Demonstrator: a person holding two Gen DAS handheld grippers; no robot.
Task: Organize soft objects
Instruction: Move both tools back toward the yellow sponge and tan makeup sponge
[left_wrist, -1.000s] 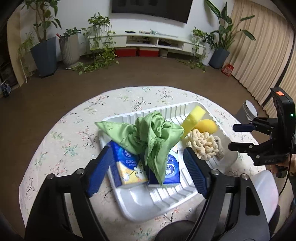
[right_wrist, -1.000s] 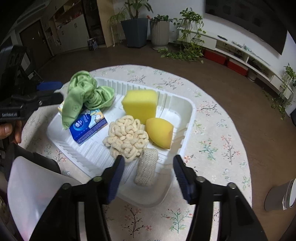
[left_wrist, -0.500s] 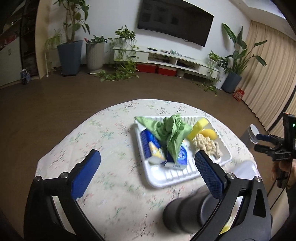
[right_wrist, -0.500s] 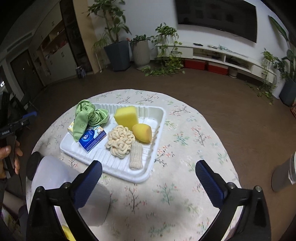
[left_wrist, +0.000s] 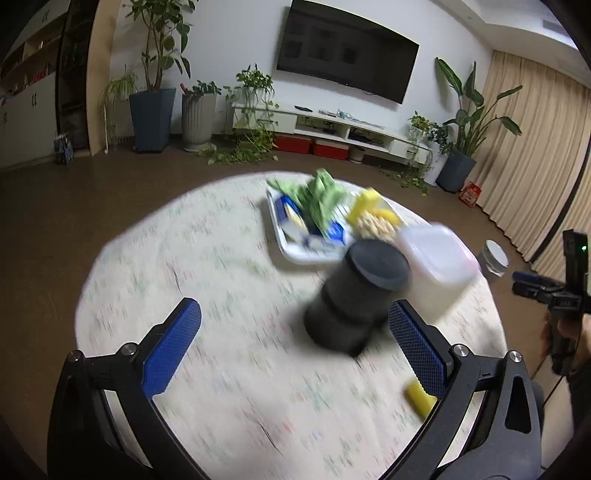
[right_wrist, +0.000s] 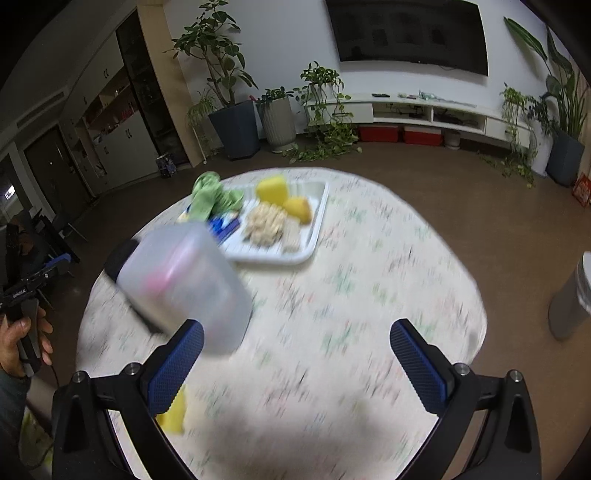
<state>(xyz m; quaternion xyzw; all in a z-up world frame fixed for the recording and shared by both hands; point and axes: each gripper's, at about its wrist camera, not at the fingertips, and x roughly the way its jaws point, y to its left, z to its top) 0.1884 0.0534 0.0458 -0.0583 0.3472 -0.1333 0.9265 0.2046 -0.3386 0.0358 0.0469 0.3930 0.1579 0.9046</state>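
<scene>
1. Left wrist view: the left tool (left_wrist: 293, 349) hung spread wide and empty above the table (left_wrist: 221, 369), well short of the white tray (left_wrist: 295, 254).
2. The tray gathered the soft objects: green cloth (left_wrist: 317, 195), yellow sponge (right_wrist: 272, 189), beige scrubber (right_wrist: 265, 222).
3. Right wrist view: the right tool (right_wrist: 297, 363) was likewise released, holding nothing, probably because sorting looked finished.
4. A translucent container (right_wrist: 184, 284) stood near the tray.
</scene>
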